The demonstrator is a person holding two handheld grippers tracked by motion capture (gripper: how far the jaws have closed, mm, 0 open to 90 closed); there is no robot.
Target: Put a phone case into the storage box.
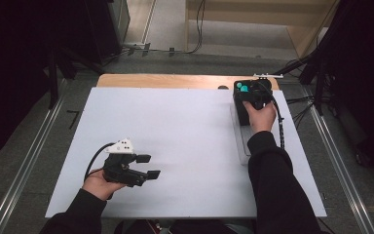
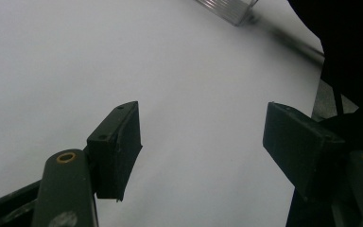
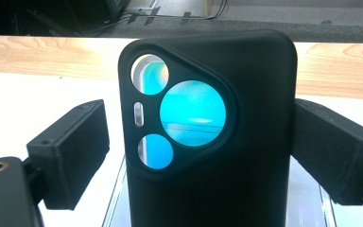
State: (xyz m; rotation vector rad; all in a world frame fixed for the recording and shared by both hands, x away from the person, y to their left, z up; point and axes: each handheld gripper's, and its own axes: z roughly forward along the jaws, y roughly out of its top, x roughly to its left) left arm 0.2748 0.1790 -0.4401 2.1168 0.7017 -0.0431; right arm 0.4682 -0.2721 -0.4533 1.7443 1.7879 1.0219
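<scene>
Two grippers out. Right gripper [image 3: 201, 142] straddles black phone case [image 3: 208, 132] at table's far right; left pad stands off it, right pad at its edge, nothing clamped. Left gripper [image 2: 201, 142] gapes wide, empty, over white sheet [image 2: 75, 56].

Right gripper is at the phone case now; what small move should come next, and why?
Probably close the right gripper until both pads meet the black phone case. The case stands between the jaws, but a gap shows at the left pad, so it does not look gripped. The left gripper hangs open over the white table, away from the case.
</scene>
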